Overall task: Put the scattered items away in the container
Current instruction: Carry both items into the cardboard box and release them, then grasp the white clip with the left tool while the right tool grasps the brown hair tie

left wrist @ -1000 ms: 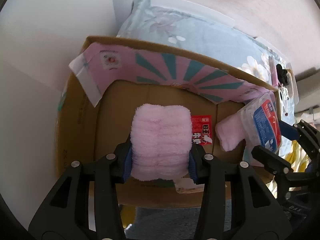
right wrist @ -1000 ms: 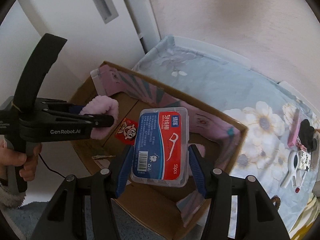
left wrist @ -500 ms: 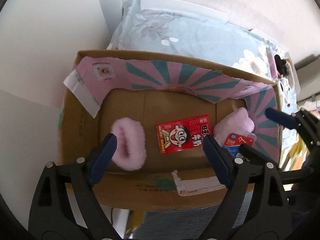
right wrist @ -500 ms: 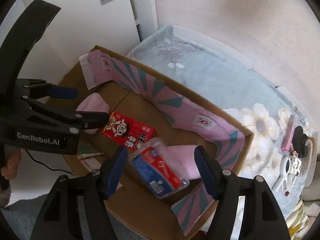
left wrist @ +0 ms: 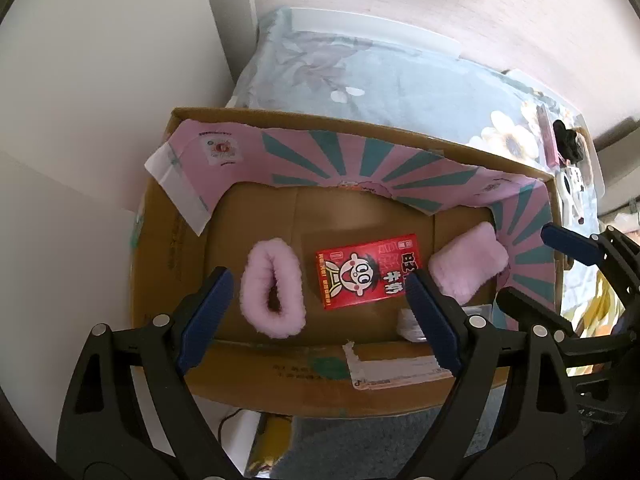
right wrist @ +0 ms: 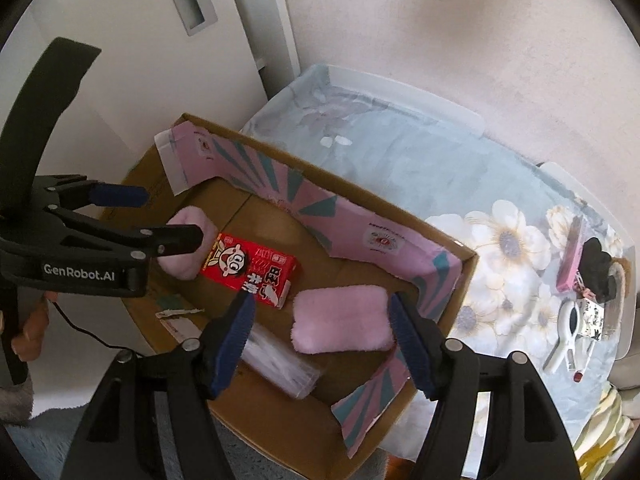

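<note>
An open cardboard box [left wrist: 160,240] [right wrist: 466,258] with a pink and teal liner lies below both grippers. On its floor are a pink fluffy roll [left wrist: 274,288] [right wrist: 186,246], a red milk carton [left wrist: 368,270] [right wrist: 250,270], a second pink fluffy piece [left wrist: 468,268] [right wrist: 340,318] and a clear plastic floss box [right wrist: 280,364], lying flat near the front wall. My left gripper [left wrist: 318,300] [right wrist: 160,216] hangs open over the roll and carton, holding nothing. My right gripper [right wrist: 320,316] [left wrist: 560,268] is open above the second fluffy piece, with nothing between its pads.
A floral sheet [right wrist: 400,160] covers the surface behind and right of the box. On its far right lie a white clip [right wrist: 568,332], a pink flat item [right wrist: 570,256] and a black object [right wrist: 598,264]. White cabinet doors [right wrist: 120,60] stand at left. A hand [right wrist: 28,328] holds the left gripper.
The left gripper opened and let go of the pink fluffy roll, which now lies in the box. The right gripper opened and dropped the floss box into the box.
</note>
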Action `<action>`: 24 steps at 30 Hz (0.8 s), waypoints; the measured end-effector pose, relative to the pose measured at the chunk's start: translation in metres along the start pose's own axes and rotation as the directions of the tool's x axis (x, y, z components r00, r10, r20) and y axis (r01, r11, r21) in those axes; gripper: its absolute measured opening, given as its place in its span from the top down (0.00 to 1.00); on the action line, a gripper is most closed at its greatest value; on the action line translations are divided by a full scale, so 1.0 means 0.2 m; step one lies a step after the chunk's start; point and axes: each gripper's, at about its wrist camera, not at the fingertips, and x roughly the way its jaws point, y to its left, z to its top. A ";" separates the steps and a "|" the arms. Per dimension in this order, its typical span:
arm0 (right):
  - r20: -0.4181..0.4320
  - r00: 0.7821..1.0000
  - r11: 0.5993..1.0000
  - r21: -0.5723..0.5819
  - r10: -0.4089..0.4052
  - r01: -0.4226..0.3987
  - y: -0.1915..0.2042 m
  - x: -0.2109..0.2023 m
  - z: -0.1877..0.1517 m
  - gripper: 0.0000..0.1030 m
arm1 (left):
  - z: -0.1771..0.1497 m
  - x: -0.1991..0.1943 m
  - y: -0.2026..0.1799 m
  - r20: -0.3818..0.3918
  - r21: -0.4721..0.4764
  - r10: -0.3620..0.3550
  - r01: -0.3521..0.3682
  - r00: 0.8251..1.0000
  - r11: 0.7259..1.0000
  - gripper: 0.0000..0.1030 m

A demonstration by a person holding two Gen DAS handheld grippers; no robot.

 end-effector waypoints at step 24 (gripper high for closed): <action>0.089 0.986 0.962 0.245 -0.143 0.117 -0.69 -0.34 -0.22 0.37 | 0.18 -0.23 -0.81 0.183 0.273 -0.082 0.030 0.980 0.962 0.15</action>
